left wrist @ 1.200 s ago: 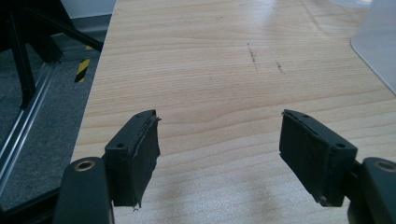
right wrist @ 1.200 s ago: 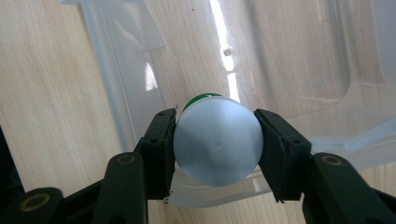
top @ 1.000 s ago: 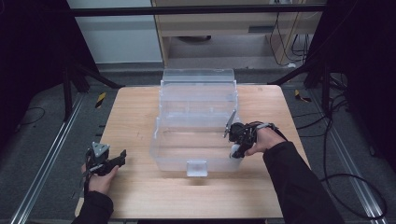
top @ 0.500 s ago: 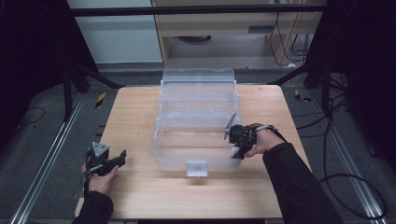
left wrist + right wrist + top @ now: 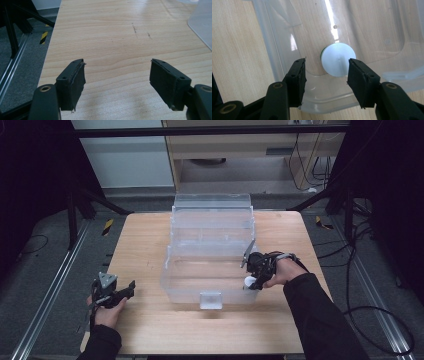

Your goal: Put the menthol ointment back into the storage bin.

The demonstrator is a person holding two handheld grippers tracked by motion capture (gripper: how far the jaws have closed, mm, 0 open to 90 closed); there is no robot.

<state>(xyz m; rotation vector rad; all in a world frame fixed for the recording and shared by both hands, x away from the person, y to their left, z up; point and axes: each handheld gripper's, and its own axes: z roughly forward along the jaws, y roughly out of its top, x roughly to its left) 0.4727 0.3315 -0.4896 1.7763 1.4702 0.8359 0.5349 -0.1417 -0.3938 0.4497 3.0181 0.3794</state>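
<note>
Two tongs, left first: my left tongs (image 5: 131, 288) hover at eight o'clock on the table (image 5: 140, 240), jaws wide apart and holding nothing. At the bin's (image 5: 190, 292) four o'clock corner, my right tongs (image 5: 327, 68) have just been opening. The cap (image 5: 337, 58) sits between the jaws, with a gap beside the left pad, so I judge it released into the bin. It looks round, white and smooth, with a green rim beneath.
</note>
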